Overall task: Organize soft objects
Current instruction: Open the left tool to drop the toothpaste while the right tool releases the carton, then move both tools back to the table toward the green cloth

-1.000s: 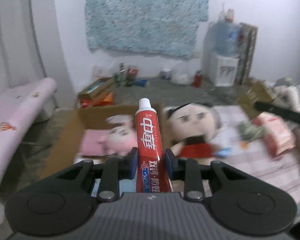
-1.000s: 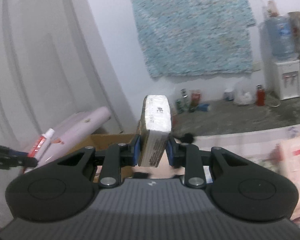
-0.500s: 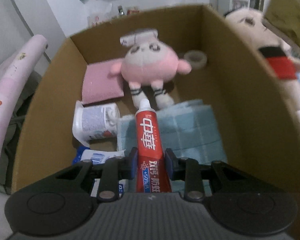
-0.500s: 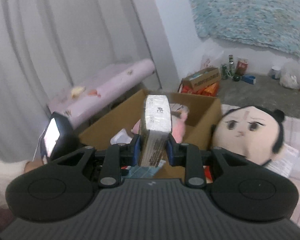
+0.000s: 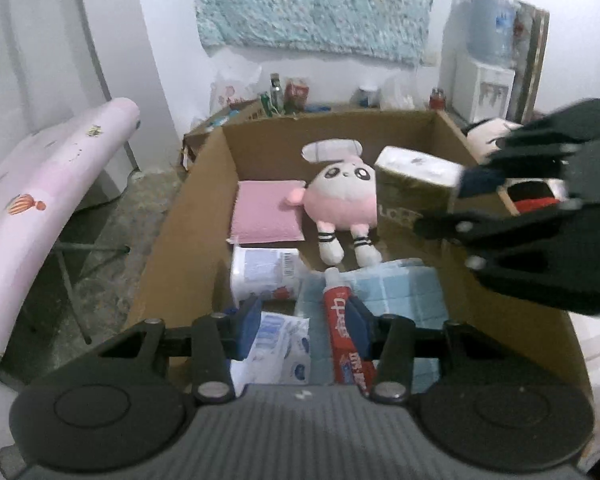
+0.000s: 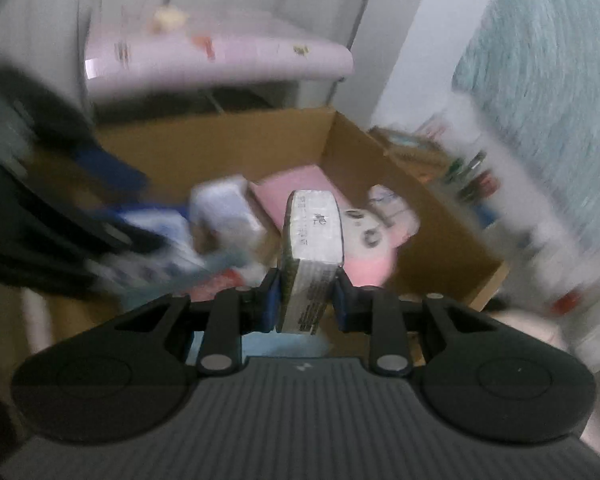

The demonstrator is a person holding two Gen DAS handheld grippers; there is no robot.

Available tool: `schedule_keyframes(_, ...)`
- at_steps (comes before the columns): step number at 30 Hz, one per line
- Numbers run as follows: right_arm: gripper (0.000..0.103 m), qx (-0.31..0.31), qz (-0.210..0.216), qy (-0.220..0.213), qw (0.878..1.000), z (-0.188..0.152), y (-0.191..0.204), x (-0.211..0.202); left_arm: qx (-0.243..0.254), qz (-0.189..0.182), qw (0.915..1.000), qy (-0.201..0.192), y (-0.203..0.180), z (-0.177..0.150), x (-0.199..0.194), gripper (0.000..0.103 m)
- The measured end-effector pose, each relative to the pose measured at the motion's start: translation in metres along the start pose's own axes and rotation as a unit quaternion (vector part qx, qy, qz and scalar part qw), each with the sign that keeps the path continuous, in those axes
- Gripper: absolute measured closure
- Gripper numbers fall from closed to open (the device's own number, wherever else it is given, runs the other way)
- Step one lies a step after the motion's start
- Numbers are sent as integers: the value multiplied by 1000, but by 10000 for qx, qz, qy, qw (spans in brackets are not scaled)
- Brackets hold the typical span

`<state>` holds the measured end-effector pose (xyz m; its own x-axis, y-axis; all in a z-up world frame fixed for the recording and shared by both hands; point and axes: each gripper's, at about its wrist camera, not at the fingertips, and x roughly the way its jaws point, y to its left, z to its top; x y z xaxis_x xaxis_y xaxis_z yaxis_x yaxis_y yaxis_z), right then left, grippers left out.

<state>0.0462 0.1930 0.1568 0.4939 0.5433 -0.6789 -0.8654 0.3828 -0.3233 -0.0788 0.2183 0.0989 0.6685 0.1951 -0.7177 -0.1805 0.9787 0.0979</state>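
The left gripper point(image 5: 302, 326) hangs over the near end of the box point(image 5: 188, 216), its jaws spread apart. The toothpaste point(image 5: 342, 332) lies between them, against the right finger and clear of the left one, its cap resting on the blue cloth point(image 5: 404, 292) in the box. To its left lie a white wipes pack point(image 5: 266, 276) and a blue-printed pouch point(image 5: 278, 346). Farther in, a pink plush point(image 5: 342, 204) lies on its back beside a pink pad point(image 5: 266, 212).

The right gripper point(image 6: 305, 302) is clamped on a tissue pack point(image 6: 310, 248), held on edge above the box's right side, close to the plush. In the right wrist view the rest is blurred. A pink mattress point(image 5: 40, 184) stands left of the box.
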Motion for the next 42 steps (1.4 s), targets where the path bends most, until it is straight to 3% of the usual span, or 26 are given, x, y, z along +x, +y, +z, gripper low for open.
schedule_keyframes(3,78,-950,224,434,9943,14,17,32,-139,-74,9998,-87,8,-7,-5,55)
schedule_keyframes(6,77,-1755,421,1006,9784,17,38,52,-271,-237,9993,-79,14,-13,-6,55)
schedule_keyframes(9,72,-2323,946,1470,9568,15,58,57,-374,-315,9988,-40,22,-18,-5,55)
schedule_keyframes(11,61,-2764,1316,1581,9388,16,70,51,-406,-288,9988,-30,26,-20,-5,55)
schedule_keyframes(12,46,-2833,1478,1652,9331,17,72,48,-415,-270,9988,-32,28,-22,-6,55)
schedule_keyframes(13,27,-2827,1559,1717,9307,19,74,45,-424,-226,9988,-61,30,-22,-7,55)
schedule_keyframes(14,17,-2808,1589,1760,9300,19,73,43,-422,-195,9989,-94,31,-24,-9,55)
schedule_keyframes(15,10,-2792,1598,1772,9301,21,72,41,-420,-188,9989,-108,32,-24,-10,55)
schedule_keyframes(16,10,-2758,1583,1735,9321,22,70,37,-437,-202,9988,-113,33,-25,-12,55)
schedule_keyframes(20,12,-1853,1692,1473,9567,32,42,24,-463,-285,9985,-78,32,-27,-14,55)
schedule_keyframes(24,30,-1034,1692,1187,9729,46,26,21,-371,-326,9987,-86,21,-24,-19,55)
schedule_keyframes(28,32,90,1474,523,9876,43,-7,-12,-256,-342,9990,-154,10,-19,-30,55)
schedule_keyframes(31,32,1223,1403,-312,9820,17,-60,-56,-134,-326,9990,-262,-1,-12,-41,55)
schedule_keyframes(33,32,1616,1247,-727,9763,-4,-80,-88,-33,-337,9988,-367,-12,-6,-48,55)
schedule_keyframes(39,31,2311,155,-764,9698,-76,-128,-141,274,-683,9953,-631,-60,22,-66,55)
schedule_keyframes(42,30,2580,-305,-781,9625,-113,-148,-147,576,-806,9925,-715,-92,35,-71,52)
